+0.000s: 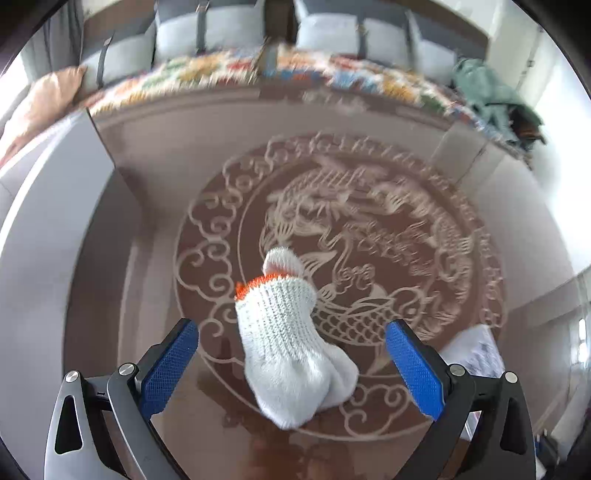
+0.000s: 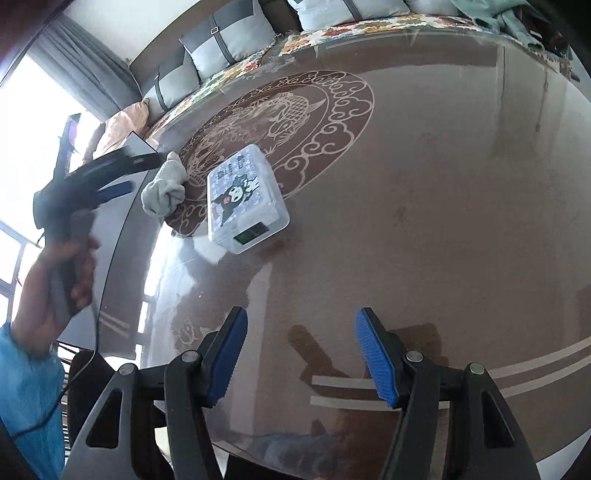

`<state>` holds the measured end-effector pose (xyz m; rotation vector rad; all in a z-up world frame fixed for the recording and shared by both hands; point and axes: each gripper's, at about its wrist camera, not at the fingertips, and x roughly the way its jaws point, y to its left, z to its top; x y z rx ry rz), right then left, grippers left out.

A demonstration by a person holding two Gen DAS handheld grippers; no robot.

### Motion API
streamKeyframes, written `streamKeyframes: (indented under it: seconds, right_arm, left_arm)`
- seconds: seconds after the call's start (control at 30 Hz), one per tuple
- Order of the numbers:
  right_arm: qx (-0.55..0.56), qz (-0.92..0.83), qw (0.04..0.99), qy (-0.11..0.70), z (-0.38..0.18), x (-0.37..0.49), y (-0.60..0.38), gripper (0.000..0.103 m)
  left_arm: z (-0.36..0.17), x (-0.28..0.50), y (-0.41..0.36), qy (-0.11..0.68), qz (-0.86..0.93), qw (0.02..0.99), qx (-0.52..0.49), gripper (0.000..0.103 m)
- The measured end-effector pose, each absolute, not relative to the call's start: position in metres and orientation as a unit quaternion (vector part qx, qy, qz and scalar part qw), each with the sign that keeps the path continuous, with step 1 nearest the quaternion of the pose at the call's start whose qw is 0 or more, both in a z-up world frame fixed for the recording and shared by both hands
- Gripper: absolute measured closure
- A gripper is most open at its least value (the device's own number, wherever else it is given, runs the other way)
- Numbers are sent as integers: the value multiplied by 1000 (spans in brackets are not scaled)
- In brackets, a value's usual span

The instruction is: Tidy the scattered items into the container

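Glove [image 1: 291, 347] being straddled by wide-open left gripper [image 1: 291, 354], nothing gripped.
Lidded box [image 2: 245, 199] is sitting just beside it; right gripper [image 2: 301, 358] being held open, empty, over bare table [image 2: 424, 221].

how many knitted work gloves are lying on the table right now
1. A white knitted cotton glove with an orange cuff edge lies bunched on the brown dragon-patterned glass table, beside the white cartoon-printed plastic box, between the left gripper and its open jaws. A second could be folded inside the bundle.

Brown glass table [image 2: 424, 192] with a pale dragon medallion [image 1: 351, 236] at centre. At twelve o'clock, grey cushions [image 1: 328, 33] above a colourful floral throw [image 1: 207, 70]. At two o'clock, crumpled green cloth [image 1: 487, 92].
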<state>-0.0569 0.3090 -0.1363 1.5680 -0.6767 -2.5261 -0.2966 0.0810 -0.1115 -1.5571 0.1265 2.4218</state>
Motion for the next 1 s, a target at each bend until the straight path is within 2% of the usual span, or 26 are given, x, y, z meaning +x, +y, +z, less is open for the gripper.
streamKeyframes:
  seconds: [0.03, 0.07, 0.1, 0.23, 0.47, 0.57, 0.63, 0.67, 0.7, 0.83, 1.0]
  right_arm:
    - [514, -826, 47, -225, -137, -56, 309, 40]
    - [513, -827, 47, -226, -137, -55, 309, 40]
    - [511, -828, 47, -228, -137, -53, 309, 40]
    - [507, -830, 45, -226, -137, -49, 312, 40]
    - [502, -830, 37, -240, -134, -44, 320, 40]
    - [500, -832, 41, -237, -131, -45, 317, 40]
    - [501, -832, 44, -232, -130, -47, 314, 40]
    - [499, -834, 44, -232, -127, -48, 313, 40]
    - [496, -836, 45, -232, -125, -49, 312, 40]
    - [502, -840, 42, -201, -123, -52, 303, 40]
    - [514, -846, 21, -138, -128, -47, 288, 40]
  left_arm:
    - [-116, -296, 81, 42, 831, 124, -541, 10]
    - [-120, -296, 81, 40, 828, 119, -546, 38]
    - [-121, -292, 76, 34, 829, 114, -547, 60]
    - [-123, -272, 58, 20, 826, 108, -552, 63]
    - [-120, -209, 54, 41, 811, 138, -567, 64]
    - [-113, -203, 59, 43, 820, 126, -557, 58]
    - [-103, -204, 63, 54, 829, 109, -546, 40]
    - [-94, -200, 66, 65, 838, 99, -533, 19]
    - [-88, -195, 66, 78, 847, 90, -518, 2]
    - [-71, -177, 71, 121, 867, 70, -478, 0]
    - [-62, -165, 63, 105, 873, 58, -473, 0]
